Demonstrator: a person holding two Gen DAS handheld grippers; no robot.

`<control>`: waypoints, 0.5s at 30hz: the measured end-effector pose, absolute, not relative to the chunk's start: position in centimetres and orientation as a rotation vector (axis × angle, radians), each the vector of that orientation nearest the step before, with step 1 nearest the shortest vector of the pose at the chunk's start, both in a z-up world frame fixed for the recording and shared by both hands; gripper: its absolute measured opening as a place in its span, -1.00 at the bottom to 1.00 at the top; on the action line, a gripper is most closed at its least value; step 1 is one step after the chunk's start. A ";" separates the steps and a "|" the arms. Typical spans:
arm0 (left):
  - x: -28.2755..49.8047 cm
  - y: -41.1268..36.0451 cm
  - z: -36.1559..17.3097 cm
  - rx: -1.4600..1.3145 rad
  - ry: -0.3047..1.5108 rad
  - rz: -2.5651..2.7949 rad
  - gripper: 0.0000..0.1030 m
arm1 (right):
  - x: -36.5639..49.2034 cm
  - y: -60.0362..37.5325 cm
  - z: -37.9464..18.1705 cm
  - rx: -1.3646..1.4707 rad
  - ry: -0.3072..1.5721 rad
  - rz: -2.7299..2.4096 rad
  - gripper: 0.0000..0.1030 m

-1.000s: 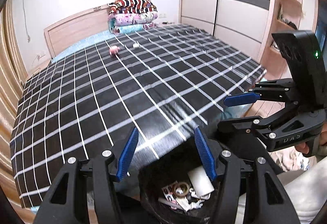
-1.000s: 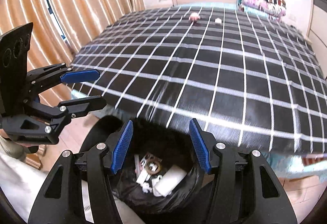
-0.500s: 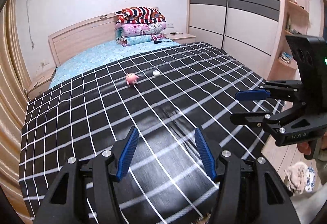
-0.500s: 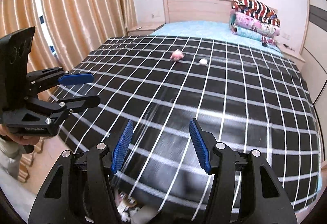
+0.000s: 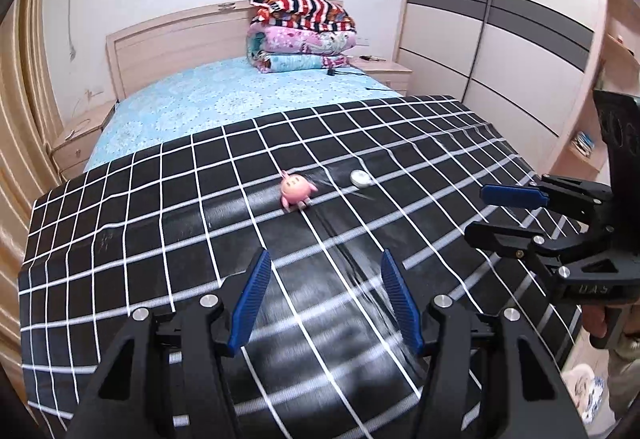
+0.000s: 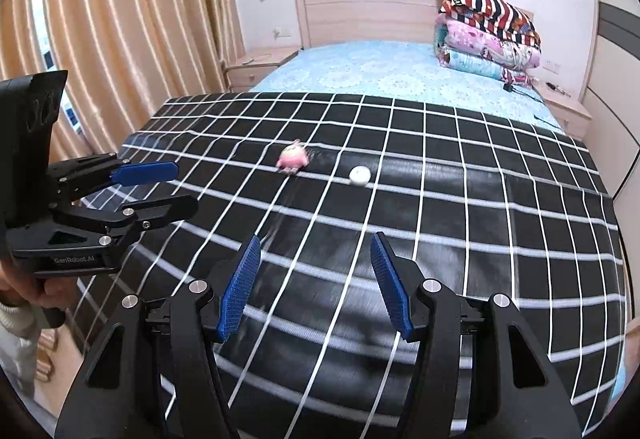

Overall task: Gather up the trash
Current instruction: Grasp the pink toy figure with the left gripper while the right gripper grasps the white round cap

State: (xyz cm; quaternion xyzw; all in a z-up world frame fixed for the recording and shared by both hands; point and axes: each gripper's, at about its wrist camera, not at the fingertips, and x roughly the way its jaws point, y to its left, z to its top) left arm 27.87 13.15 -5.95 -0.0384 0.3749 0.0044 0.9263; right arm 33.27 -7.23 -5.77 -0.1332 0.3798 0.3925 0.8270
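Note:
A small pink toy figure (image 5: 296,192) and a small white round object (image 5: 360,177) lie on a black checked blanket (image 5: 160,231) on the bed. They also show in the right wrist view: the pink toy (image 6: 293,158) and the white object (image 6: 359,175). My left gripper (image 5: 326,299) is open and empty, above the blanket, well short of both items. My right gripper (image 6: 314,283) is open and empty too, at a similar distance. Each gripper shows in the other's view: the right gripper (image 5: 496,215) and the left gripper (image 6: 160,189).
Folded quilts (image 5: 304,35) are stacked at the headboard on a light blue sheet (image 5: 240,99). A wardrobe (image 5: 500,51) stands right of the bed, curtains (image 6: 132,31) left. Nightstands (image 6: 256,69) flank the headboard.
Both grippers have risen from above the black trash bin and moved forward over the bed. The bin has left both views. The pink toy and white object now appear closer.

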 end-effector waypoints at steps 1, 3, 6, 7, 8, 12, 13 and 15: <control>28.5 13.4 -6.1 -0.083 0.773 0.009 0.07 | 33.9 -6.8 -6.0 -0.289 0.813 0.833 0.10; 30.2 14.0 -6.8 -0.091 0.785 0.011 0.07 | 35.1 -5.9 -6.3 -0.297 0.820 0.831 0.10; 32.4 15.0 -7.5 -0.120 0.797 0.017 0.07 | 36.7 -4.7 -6.9 -0.310 0.835 0.820 0.08; 33.0 15.2 -7.7 -0.126 0.801 0.017 0.07 | 37.4 -4.3 -7.2 -0.308 0.845 0.820 0.01; 33.8 15.6 -8.1 -0.128 0.808 0.026 0.07 | 37.9 -4.2 -7.3 -0.307 0.851 0.823 -0.02; 36.2 16.5 -9.5 -0.145 0.845 0.035 0.07 | 40.0 -3.1 -8.2 -0.310 0.880 0.817 -0.07; 36.6 16.7 -9.8 -0.146 0.849 0.038 0.07 | 40.4 -2.9 -8.4 -0.312 0.884 0.811 -0.07; 37.4 17.1 -10.2 -0.148 0.854 0.043 0.07 | 40.9 -2.3 -8.8 -0.324 0.886 0.825 -0.07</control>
